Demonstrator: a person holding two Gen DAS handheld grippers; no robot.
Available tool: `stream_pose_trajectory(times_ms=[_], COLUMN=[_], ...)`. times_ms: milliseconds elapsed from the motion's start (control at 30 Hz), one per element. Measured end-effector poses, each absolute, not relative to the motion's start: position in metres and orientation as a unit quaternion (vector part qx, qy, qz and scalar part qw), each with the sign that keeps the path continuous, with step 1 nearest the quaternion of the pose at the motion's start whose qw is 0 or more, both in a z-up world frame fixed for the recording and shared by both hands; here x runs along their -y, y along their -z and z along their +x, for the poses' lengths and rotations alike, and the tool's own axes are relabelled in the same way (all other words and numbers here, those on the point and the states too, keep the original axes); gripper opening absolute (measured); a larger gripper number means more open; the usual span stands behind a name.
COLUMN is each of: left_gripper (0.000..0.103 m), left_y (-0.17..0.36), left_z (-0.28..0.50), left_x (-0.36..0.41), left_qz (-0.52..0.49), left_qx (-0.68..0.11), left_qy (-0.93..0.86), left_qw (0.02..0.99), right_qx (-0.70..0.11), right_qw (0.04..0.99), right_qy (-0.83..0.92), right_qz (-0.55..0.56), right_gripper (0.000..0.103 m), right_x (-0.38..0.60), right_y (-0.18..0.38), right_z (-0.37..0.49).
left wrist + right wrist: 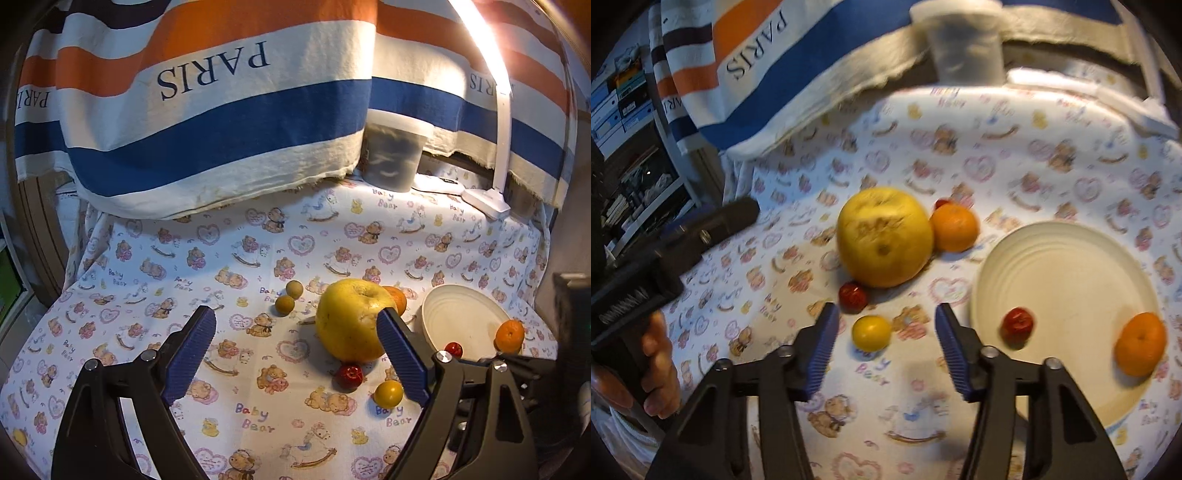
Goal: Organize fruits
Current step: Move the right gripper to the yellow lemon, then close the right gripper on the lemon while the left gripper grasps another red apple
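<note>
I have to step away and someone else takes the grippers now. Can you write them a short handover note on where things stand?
Left gripper: open, empty, over the cloth left of the big yellow fruit.
Right gripper: open, empty, with the small yellow fruit lying between its fingertips.
Done: the plate holds a small red fruit and an orange.
Left on the cloth: the big yellow fruit, a second orange touching it, a red fruit at its near side, another red one mostly hidden behind it, the small yellow fruit, and two brownish-green round fruits farther left.
</note>
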State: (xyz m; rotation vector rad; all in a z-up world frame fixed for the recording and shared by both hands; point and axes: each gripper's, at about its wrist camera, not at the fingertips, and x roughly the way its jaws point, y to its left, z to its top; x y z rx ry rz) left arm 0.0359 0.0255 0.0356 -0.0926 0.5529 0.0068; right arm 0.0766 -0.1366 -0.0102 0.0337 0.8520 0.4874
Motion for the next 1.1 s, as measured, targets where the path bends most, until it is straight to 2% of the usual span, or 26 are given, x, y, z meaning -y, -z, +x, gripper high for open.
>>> stream_pose_trajectory(times_ms=[267, 600, 800, 1100], left_gripper=[0.088, 0.088, 0.088, 0.088], left_y=[-0.036, -0.032, -0.027, -0.015], left_z=[0.036, 0.042, 0.047, 0.058], left_x=[-0.029, -0.039, -0.04, -0.035], left_qz=[-0.051, -0.066, -0.066, -0.064], left_qx=[-0.275, -0.288, -0.3, -0.322], left_qy=[-0.009, -0.02, -0.019, 0.003], left_qw=[0.96, 0.955, 0.951, 0.944], right_qx=[-0.444, -0.447, -0.45, -0.407], right_qw=[0.858, 0.862, 0.862, 0.892], right_qy=[-0.256, -0.238, -0.231, -0.196], right_qz=[0.034, 0.013, 0.011, 0.022], right_gripper=[0.042, 0.041, 0.031, 0.03], right_x=[0.122, 0.112, 0.113, 0.139], right_y=[0.026, 0.035, 0.04, 0.023], right_z=[0.086, 0.088, 0.091, 0.076])
